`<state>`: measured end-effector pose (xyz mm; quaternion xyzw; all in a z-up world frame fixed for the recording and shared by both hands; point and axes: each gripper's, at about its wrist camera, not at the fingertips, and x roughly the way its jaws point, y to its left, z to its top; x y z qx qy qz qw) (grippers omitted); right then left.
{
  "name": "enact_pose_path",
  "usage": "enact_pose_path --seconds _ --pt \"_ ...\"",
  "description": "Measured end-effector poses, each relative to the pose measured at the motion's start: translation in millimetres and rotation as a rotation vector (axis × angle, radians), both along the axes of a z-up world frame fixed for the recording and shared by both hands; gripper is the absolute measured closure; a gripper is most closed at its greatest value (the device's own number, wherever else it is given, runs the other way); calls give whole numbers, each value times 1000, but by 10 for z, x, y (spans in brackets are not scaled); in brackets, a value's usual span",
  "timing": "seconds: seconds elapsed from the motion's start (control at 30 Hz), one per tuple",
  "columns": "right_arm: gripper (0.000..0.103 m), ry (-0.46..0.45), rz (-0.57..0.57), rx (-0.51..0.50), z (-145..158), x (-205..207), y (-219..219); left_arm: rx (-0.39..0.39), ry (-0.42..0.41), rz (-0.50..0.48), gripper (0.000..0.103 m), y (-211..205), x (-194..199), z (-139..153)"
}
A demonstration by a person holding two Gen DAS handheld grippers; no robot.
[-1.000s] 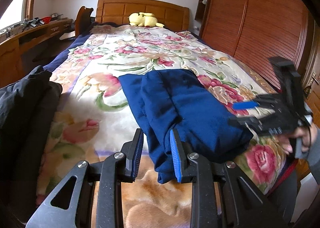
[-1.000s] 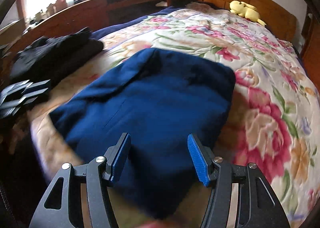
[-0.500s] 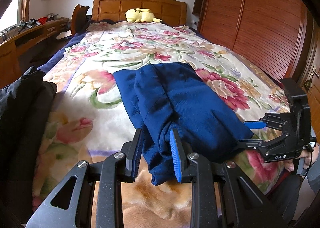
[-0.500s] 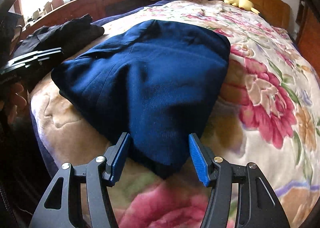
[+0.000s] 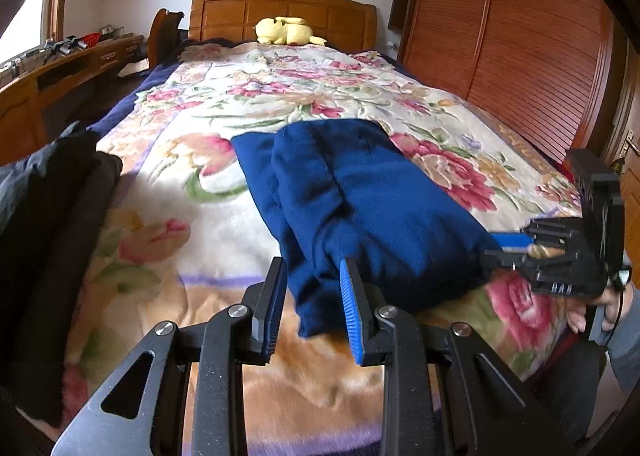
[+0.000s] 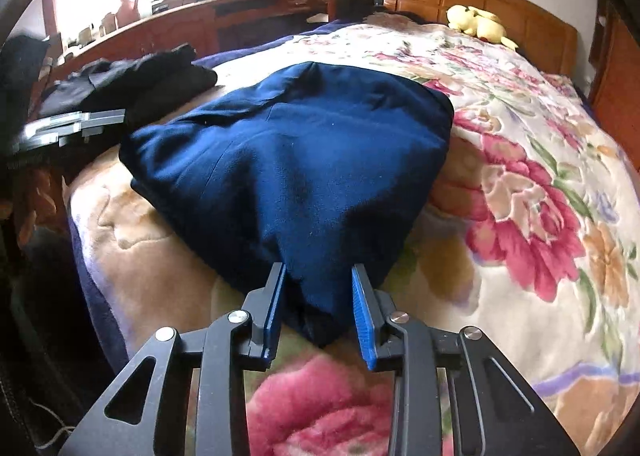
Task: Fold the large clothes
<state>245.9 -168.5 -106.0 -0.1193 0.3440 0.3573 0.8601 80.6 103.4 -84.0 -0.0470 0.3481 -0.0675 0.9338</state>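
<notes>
A bedroom with a wooden headboard and slatted wardrobe doors frames the bed, whose floral blanket [image 6: 540, 192] serves as the folding surface. On its near end lies the navy garment [image 6: 296, 160], already doubled into a thick, roughly rectangular bundle. It looks like a soft, fleecy knit: bulky but light, limp at the edges and likely to slump or unfold if lifted by one point, so the two near corners are the sensible holds. The left gripper [image 5: 312, 300] pinches the bundle's near left corner, the cloth bunched between its blue pads. The right gripper [image 6: 318, 304] has the opposite near corner between its jaws, which are closing; the pads appear to touch the fabric on both sides. Beyond the garment, a dark pile of clothes [image 6: 136, 80] rests at the bed's left edge, and a yellow plush toy [image 5: 286, 30] sits against the headboard. The only lettering, on the right gripper's body in the left view, is too blurred to read surely.
</notes>
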Motion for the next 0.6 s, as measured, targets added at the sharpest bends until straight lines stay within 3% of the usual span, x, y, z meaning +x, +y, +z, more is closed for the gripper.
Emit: enact_pose_path --seconds 0.17,0.3,0.4,0.6 --pt "68 -30 -1 74 185 33 -227 4 43 6 75 -27 -112 -113" --pt "43 -80 7 78 299 243 -284 10 80 20 75 -45 -36 -234" --pt "35 -109 -6 53 307 530 -206 5 100 37 75 -44 37 -320" --pt "32 -98 15 32 191 1230 97 9 142 57 75 -67 155 -472"
